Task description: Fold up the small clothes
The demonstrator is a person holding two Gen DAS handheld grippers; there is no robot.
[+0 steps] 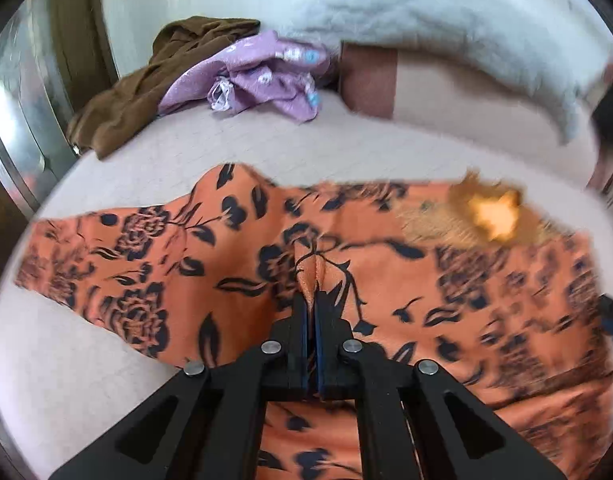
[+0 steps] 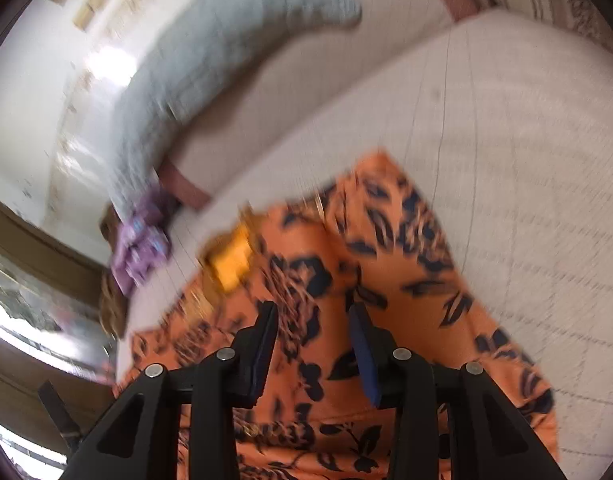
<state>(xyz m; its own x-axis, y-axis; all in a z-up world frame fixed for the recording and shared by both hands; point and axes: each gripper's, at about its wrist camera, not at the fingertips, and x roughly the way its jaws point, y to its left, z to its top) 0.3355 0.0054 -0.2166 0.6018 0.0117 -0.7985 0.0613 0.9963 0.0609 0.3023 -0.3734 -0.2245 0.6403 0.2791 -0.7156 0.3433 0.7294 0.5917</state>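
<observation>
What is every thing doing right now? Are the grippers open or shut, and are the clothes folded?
Left gripper: shut, pinching a fold of the orange floral garment.
Right gripper: open, above the orange garment.
Orange floral garment: spread out, partly bunched.
Purple garment: crumpled, unfolded.
Brown garment: crumpled, unfolded.

A floral garment (image 1: 166, 248) lies spread across the near part of the bed (image 1: 306, 140), running from left to right. The left gripper (image 1: 310, 300) sits near its middle, pinching up a small fold of the cloth, and the right gripper (image 2: 312, 312) hangs over the same garment with its fingers apart. A patch (image 1: 494, 216) lies on the garment toward its far right. Farther back on the left, two crumpled garments (image 1: 258, 76) lie touching, one (image 1: 146, 84) left of the other. A fluffy blanket (image 1: 446, 12) stretches along the far side behind them.
</observation>
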